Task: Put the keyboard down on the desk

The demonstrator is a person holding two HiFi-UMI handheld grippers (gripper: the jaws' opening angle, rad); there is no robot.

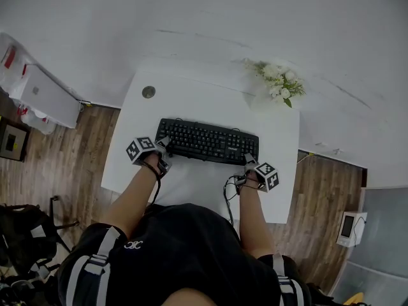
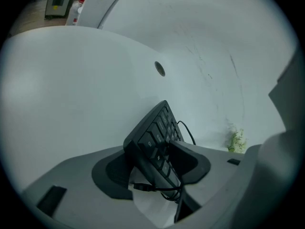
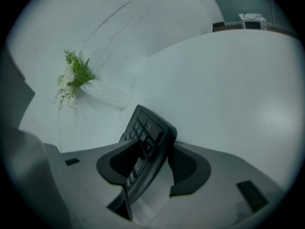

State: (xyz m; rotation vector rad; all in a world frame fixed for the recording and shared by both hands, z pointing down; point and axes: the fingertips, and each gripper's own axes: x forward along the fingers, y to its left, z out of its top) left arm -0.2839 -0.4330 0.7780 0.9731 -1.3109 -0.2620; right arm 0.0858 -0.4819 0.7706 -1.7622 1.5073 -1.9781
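Note:
A black keyboard (image 1: 207, 141) lies flat across the middle of the white desk (image 1: 191, 101). My left gripper (image 1: 164, 146) is at its left end and my right gripper (image 1: 250, 164) at its right end. In the left gripper view the keyboard's end (image 2: 155, 132) sits between the jaws of the left gripper (image 2: 151, 170), with a gap beside one pad. In the right gripper view the other end (image 3: 147, 132) stands between the spread jaws of the right gripper (image 3: 155, 166), and pale desk shows beside it. Both grippers are open around the keyboard.
A white vase of flowers (image 1: 277, 85) stands at the desk's far right corner, also seen in the right gripper view (image 3: 76, 75). A round cable hole (image 1: 148, 92) is at the far left. A black cable (image 1: 227, 193) hangs by my right wrist. Wooden floor surrounds the desk.

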